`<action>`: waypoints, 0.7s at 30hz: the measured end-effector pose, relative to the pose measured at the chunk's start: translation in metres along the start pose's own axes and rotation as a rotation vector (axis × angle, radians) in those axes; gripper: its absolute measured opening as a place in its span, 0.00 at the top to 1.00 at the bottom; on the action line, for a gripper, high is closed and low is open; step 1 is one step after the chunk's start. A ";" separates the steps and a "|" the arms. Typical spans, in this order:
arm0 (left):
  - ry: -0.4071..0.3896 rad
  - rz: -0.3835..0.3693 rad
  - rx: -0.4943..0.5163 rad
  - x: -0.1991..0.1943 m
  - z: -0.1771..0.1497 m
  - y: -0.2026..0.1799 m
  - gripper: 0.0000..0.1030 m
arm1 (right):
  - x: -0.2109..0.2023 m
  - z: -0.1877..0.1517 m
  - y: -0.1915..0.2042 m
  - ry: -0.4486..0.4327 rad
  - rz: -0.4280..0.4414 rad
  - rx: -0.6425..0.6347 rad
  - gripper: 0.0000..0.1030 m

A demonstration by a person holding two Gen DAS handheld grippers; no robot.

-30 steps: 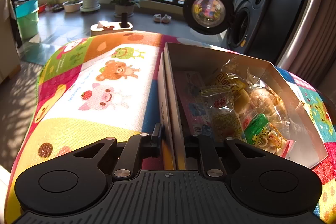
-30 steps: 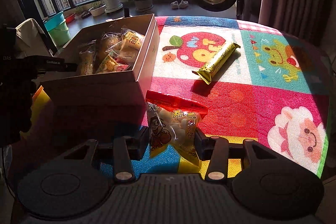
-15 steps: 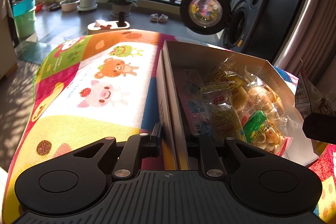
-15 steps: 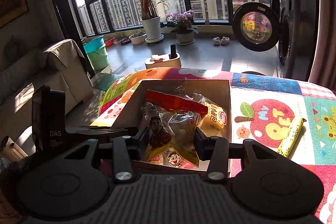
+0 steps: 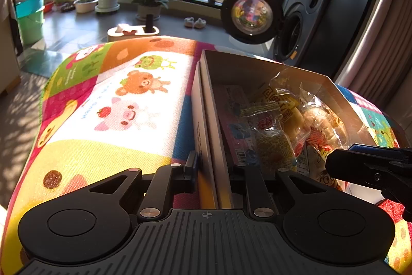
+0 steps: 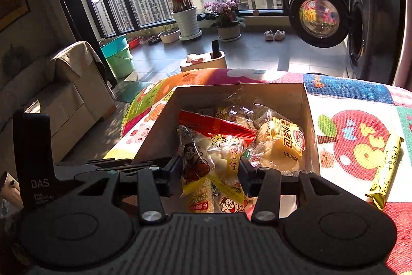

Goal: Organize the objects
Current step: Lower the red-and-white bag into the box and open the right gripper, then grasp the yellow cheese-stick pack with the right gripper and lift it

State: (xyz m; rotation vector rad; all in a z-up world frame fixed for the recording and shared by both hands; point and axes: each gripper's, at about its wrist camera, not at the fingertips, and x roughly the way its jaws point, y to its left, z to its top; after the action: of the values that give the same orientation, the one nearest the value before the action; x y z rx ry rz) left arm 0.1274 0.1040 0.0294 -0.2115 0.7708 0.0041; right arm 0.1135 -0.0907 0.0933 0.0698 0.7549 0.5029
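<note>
a cartoon-print mat (image 6: pixel 360 99) carries an open cardboard box (image 6: pixel 310 120) and a yellow snack stick (image 6: pixel 386 166).

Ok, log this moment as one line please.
left gripper: clamps box wall | right gripper: holds snack bag over box | yellow bar: on mat

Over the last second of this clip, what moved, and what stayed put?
The right gripper, shut on the red-topped snack bag throughout, carried it from the mat beside the box to over the snacks inside. The left gripper stayed clamped on the box's near wall, and the yellow bar stayed on the mat.
</note>
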 end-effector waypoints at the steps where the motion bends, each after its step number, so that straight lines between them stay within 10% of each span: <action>1: 0.000 0.000 0.000 0.000 0.000 0.000 0.82 | 0.001 -0.001 0.000 0.001 0.001 0.000 0.55; 11: 0.000 0.000 0.000 0.001 0.000 0.000 0.82 | -0.006 -0.005 -0.008 -0.012 -0.020 0.015 0.43; 21: 0.000 0.002 -0.001 0.002 -0.001 -0.001 0.82 | -0.037 -0.004 -0.076 -0.090 -0.218 0.110 0.31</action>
State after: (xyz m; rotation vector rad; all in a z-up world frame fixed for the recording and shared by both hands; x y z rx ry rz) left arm 0.1279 0.1026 0.0278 -0.2122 0.7710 0.0061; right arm 0.1195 -0.1745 0.0963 0.1107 0.6922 0.2492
